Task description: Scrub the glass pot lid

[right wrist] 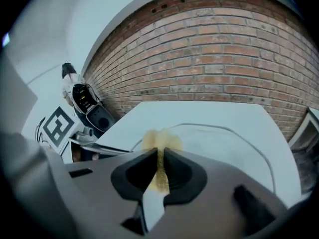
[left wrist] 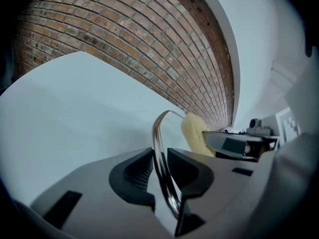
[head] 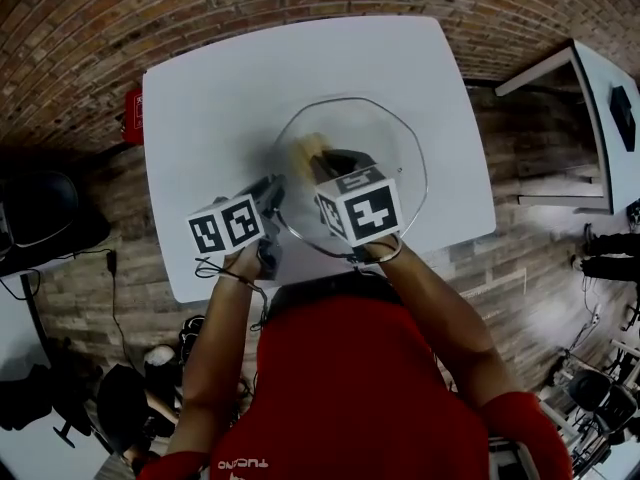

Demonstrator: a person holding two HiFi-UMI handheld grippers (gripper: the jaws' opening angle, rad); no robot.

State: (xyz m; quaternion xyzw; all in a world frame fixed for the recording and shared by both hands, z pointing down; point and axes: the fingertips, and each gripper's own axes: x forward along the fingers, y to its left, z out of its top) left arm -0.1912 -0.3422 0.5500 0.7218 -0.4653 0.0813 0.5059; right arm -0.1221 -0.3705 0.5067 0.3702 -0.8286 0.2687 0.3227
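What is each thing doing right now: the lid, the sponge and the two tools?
Glass lid, clamped at its rim, held over the table.
Yellow sponge, pinched thin, right beside the glass.
Left tool, shut on the lid's rim.
Right tool, shut on the sponge.

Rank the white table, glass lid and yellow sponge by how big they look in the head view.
1. white table, largest
2. glass lid
3. yellow sponge, smallest, partly hidden
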